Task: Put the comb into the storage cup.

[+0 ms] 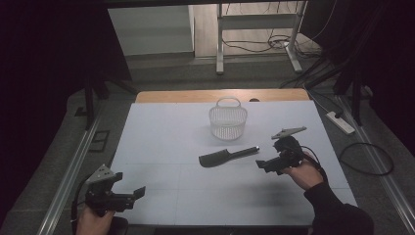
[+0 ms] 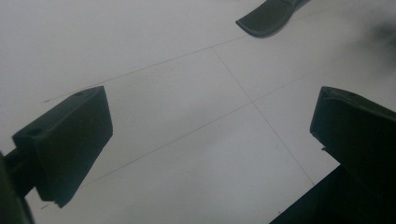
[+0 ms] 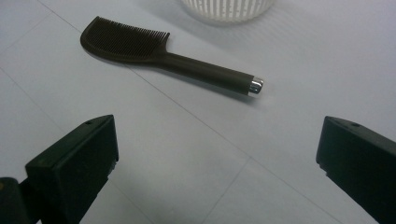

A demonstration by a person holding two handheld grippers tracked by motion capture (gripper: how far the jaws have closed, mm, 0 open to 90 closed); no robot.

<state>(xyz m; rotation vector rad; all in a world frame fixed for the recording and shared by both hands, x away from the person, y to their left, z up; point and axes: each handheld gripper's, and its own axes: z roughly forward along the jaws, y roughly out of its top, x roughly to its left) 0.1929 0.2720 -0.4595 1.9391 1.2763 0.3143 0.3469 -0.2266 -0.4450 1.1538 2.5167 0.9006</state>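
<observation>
A dark comb (image 1: 227, 156) lies flat near the middle of the white table (image 1: 161, 142), its toothed head to the left and its silver-tipped handle pointing right and slightly far. Just beyond it, toward the far edge, stands a white basket (image 1: 228, 121) with a loop handle; comb and basket are near each other but apart. The right gripper (image 1: 261, 163) is held in a hand (image 1: 303, 174) just right of the comb's handle end, low over the table and aimed left toward it. In the right gripper view its jaws stand wide apart with nothing between them, and the comb (image 3: 163, 53) lies ahead of them, untouched, with the basket's (image 3: 226, 9) slatted wall at the top edge. The left gripper (image 1: 139, 192) sits at the near left corner of the table, well apart from the comb, pointing right. In the left gripper view its jaws are also spread wide and empty over bare table, and the comb's head (image 2: 268, 18) shows at the top edge.
</observation>
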